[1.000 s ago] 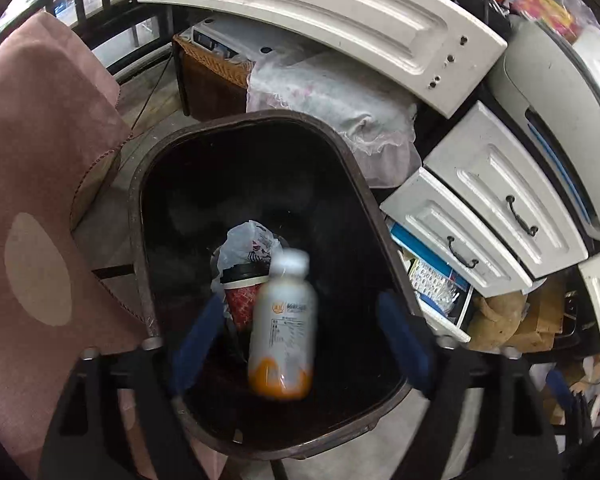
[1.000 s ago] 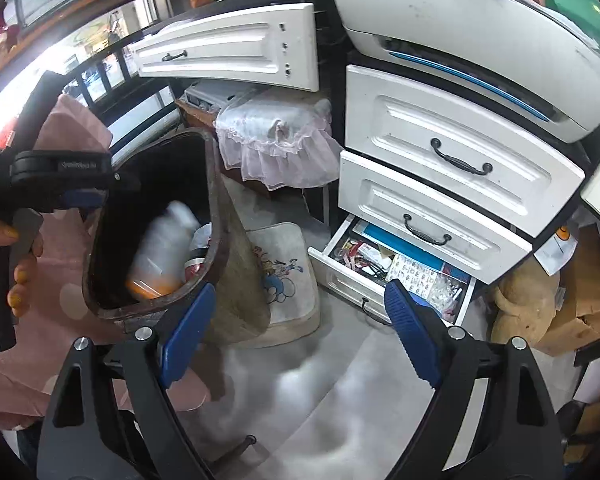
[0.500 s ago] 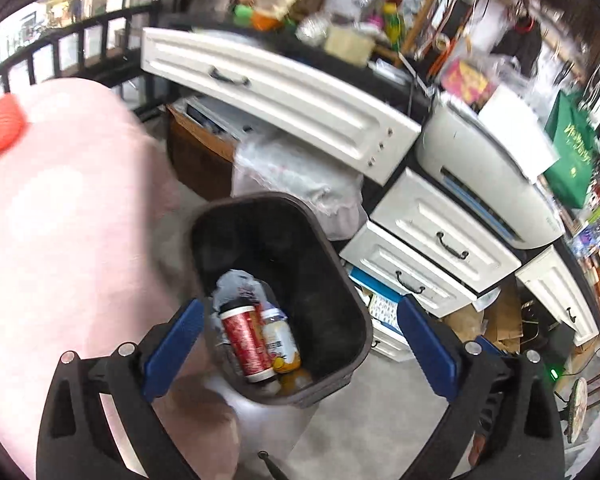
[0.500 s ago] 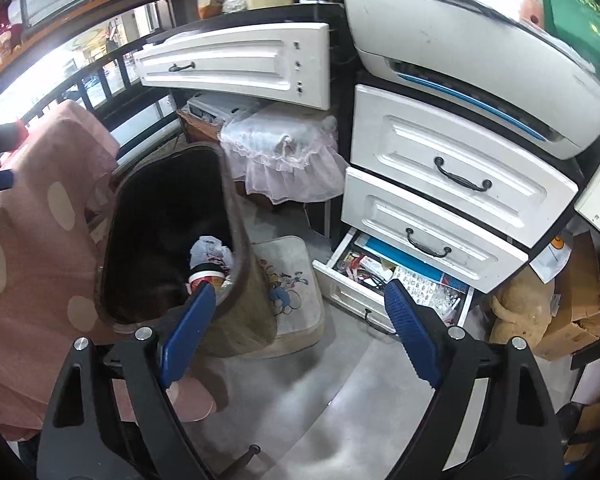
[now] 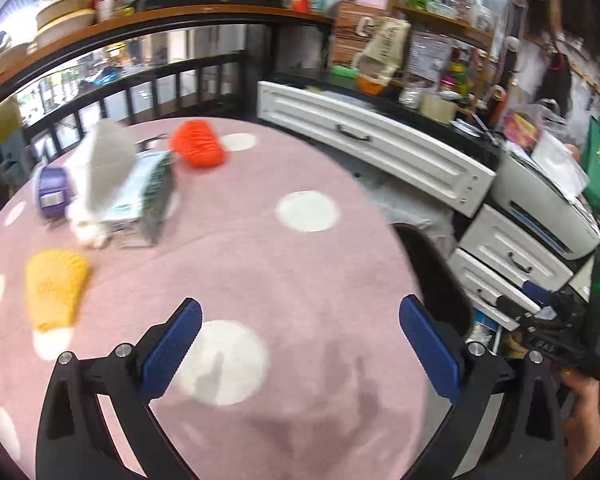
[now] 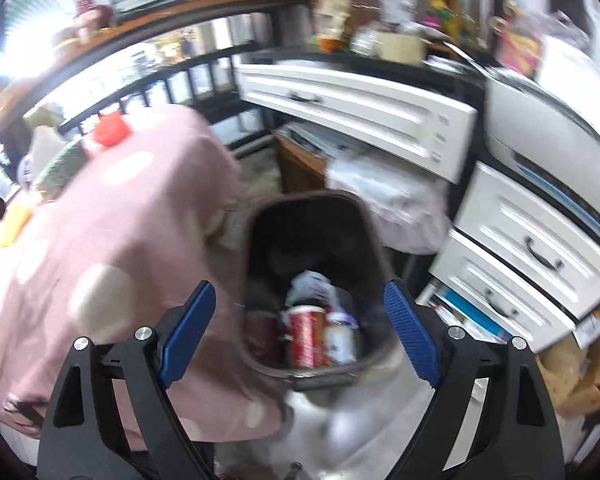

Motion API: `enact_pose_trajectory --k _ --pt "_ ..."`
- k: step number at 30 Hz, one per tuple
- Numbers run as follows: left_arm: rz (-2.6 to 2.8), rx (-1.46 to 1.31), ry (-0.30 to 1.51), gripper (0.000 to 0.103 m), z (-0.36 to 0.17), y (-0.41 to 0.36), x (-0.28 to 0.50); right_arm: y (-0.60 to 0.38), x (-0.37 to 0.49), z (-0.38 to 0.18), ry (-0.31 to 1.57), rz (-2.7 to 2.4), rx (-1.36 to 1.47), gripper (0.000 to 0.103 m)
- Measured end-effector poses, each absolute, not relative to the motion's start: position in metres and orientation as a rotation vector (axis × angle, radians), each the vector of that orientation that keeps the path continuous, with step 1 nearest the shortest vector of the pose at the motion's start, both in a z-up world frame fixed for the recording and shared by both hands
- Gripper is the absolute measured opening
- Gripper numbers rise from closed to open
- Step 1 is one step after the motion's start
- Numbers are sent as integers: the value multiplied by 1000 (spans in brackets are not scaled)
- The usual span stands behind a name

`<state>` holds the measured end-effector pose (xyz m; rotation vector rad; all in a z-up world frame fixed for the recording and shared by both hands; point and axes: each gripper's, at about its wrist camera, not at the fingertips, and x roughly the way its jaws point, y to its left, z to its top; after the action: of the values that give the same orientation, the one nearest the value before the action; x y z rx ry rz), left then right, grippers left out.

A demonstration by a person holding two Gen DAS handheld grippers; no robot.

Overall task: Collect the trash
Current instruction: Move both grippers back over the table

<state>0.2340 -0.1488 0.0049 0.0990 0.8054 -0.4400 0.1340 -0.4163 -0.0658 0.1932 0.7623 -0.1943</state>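
Pink tablecloth (image 5: 300, 280) under spread, empty left tongs (image 5: 300, 344), right tongs (image 6: 300, 328) likewise; risks toppling tissue box (image 5: 140, 200) at ten o'clock.

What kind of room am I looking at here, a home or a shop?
Hard to say for sure; it looks like a cluttered lived-in room or small shop corner. A table under a pink dotted cloth, white drawer units, crowded shelves and a half-filled trash bin on the floor suggest it.

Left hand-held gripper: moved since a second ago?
Yes. The left hand-held gripper has swung from above the trash bin to over the pink tablecloth; its jaws just opened and are empty.
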Motion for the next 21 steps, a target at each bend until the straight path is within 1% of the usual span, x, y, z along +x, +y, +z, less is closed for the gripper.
enact_pose_trajectory --k 7,11,16,21 --pt "-291 65 814 98 -3 -72 237 -346 173 -43 751 -26 148 85" --pt "-196 50 786 98 -4 -31 236 -302 199 -30 760 74 148 85" --pt "-95 19 777 98 -5 17 238 -232 246 -16 801 168 90 85" --pt "-46 -6 769 98 -5 52 234 -174 289 0 821 271 103 85"
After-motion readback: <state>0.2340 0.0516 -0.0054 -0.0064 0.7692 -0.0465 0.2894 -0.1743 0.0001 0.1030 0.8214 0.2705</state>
